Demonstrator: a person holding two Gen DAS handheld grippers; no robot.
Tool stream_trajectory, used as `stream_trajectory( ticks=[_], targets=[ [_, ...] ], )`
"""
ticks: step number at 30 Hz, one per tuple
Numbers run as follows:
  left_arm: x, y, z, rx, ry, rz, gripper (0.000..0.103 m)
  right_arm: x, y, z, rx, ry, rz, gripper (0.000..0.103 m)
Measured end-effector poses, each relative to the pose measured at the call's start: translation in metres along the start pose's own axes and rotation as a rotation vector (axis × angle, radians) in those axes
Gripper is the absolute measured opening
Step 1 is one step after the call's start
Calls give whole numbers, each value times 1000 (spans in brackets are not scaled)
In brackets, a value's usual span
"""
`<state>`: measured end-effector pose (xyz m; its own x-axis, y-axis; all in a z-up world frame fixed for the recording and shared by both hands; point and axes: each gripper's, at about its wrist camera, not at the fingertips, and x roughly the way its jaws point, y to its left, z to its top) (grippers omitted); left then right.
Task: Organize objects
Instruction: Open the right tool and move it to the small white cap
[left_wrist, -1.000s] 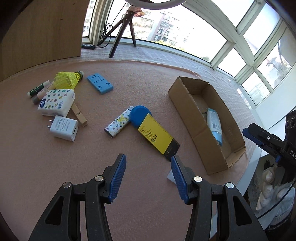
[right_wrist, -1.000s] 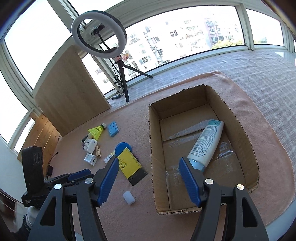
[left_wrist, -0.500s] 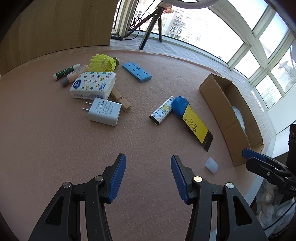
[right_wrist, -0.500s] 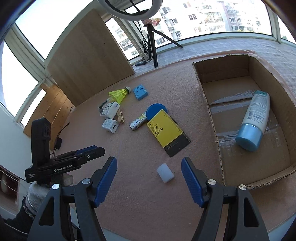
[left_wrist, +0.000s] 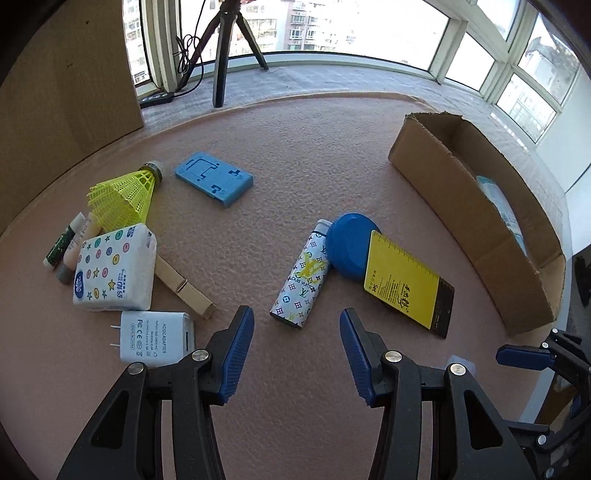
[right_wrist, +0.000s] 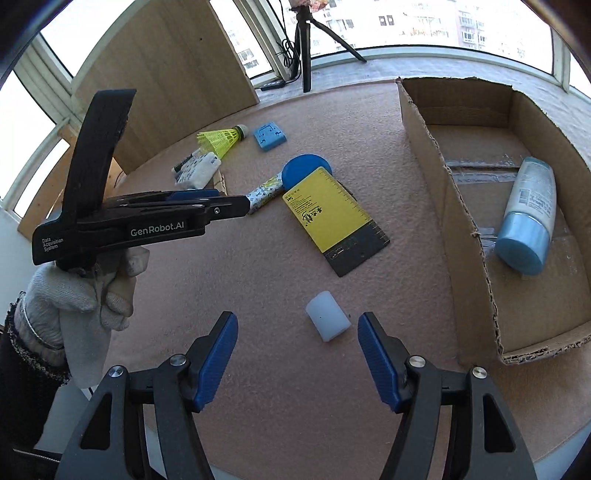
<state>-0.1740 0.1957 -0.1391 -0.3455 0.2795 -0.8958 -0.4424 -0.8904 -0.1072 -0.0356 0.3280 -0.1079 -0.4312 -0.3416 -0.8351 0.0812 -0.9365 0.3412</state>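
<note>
Stock on your bench: lotion bottle (right_wrist: 528, 218) already in the cardboard box (right_wrist: 469, 236) at the right edge; your right gripper (right_wrist: 297, 356) gapes empty over the white cap (right_wrist: 328, 320), your left gripper (left_wrist: 296, 354) likewise before the patterned lighter (left_wrist: 303, 280), both evidently lined up for boxing.

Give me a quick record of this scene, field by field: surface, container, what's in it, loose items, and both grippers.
surface: pink mat
container: cardboard box, open top, at the mat's right
inside box: lotion bottle lying down
loose near centre: patterned lighter, blue lid, yellow card
loose at left: shuttlecock, tissue pack, clothespin, charger, blue holder
left gripper: open, empty
right gripper: open, near white cap
</note>
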Motion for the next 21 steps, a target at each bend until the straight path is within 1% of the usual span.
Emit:
stream_trajectory(
  ticks=[4,8,10,11,13,16,19,21],
  targets=[
    [17,-4,8,35,26,7,45,1,-3,-1,4,6,-17,64],
    [25,-7,15,50,23,15,43,2,-7,-2,15,12,-22,64],
    [27,-8,18,58,24,24,37,3,-7,-3,19,17,-20,64],
    [28,-8,20,61,22,29,36,4,-7,-3,18,19,-20,64],
    [29,-7,22,55,21,28,32,7,-5,-2,11,25,-20,64],
    [29,1,25,13,18,31,27,9,-1,-1,-5,31,-18,64],
    [28,5,25,-9,19,28,26,11,4,0,-27,34,-25,63],
    [28,5,25,-2,21,31,26,13,6,0,-45,38,-37,62]
  ],
)
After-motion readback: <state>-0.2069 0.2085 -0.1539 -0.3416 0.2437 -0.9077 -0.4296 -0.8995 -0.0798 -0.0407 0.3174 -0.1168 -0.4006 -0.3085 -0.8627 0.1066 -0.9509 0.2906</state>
